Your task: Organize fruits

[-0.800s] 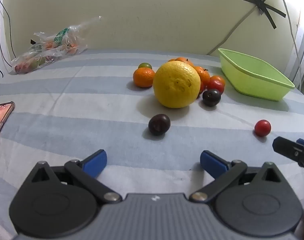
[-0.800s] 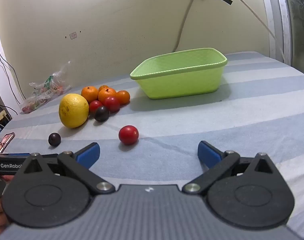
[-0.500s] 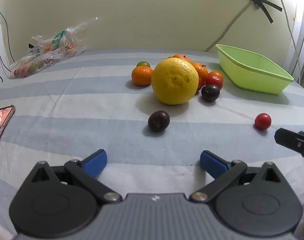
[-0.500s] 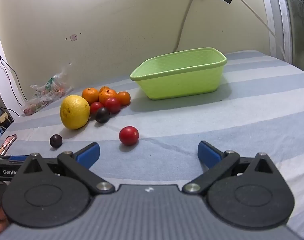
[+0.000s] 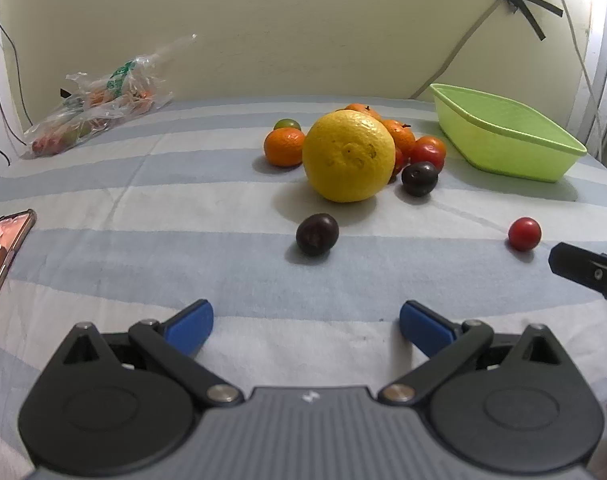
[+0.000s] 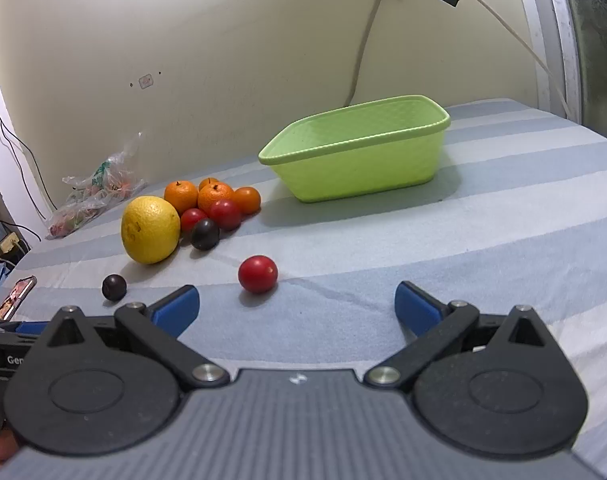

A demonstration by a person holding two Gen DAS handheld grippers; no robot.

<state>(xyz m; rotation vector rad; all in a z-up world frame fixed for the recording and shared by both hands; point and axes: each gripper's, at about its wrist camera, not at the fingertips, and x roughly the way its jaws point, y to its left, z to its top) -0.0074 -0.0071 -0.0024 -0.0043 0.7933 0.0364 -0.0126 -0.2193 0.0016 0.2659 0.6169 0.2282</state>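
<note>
bare cloth (image 5: 303,344) btwn grippers & fruit, plum (image 5: 317,234) ahead

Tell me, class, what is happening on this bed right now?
A person holds a two-finger tool in each hand over a striped sheet, about to sort fruit. The left tool and right tool are both open and hold nothing. A large yellow citrus, oranges, dark plums and red fruits lie loose on the sheet. A lone red fruit sits just ahead of the right tool. No fruit can be seen in the green basin.
</note>
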